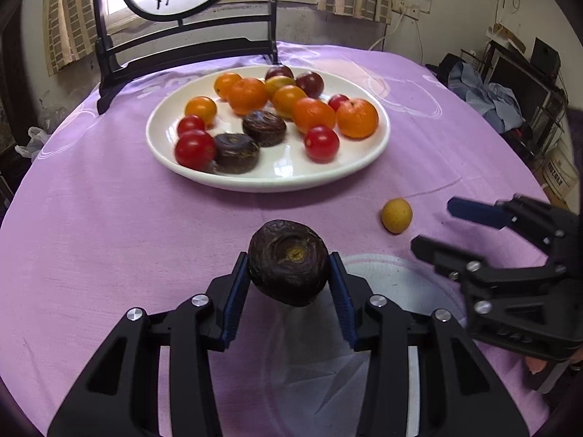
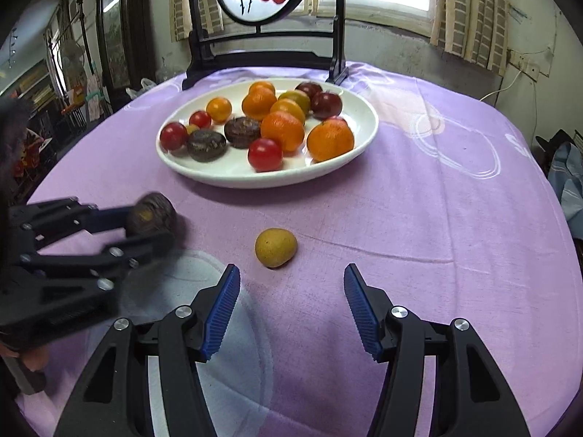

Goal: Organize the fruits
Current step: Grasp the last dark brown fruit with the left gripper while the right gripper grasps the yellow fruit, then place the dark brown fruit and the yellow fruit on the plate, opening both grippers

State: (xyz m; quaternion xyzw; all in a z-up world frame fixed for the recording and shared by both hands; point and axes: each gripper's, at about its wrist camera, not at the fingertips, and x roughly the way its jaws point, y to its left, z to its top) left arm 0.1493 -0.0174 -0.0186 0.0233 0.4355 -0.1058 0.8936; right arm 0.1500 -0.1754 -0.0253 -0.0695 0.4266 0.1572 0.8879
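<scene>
My left tongs [image 1: 289, 273] clamp the dark wrinkled round fruit [image 1: 288, 262], lifted near the table's [image 1: 91, 218] front edge. My right tongs [image 2: 291, 291] gape empty; the small yellow oval fruit [image 2: 276, 247] lies just ahead, long axis crosswise. Bare purple cloth separates both from the white plate [image 2: 349, 153] of fruit beyond.

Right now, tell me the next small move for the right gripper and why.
Probably ease the right gripper forward and down until its open jaws straddle the small yellow fruit, then close. That fruit lies loose on the purple cloth, just ahead of the fingertips, outside the white plate.
</scene>
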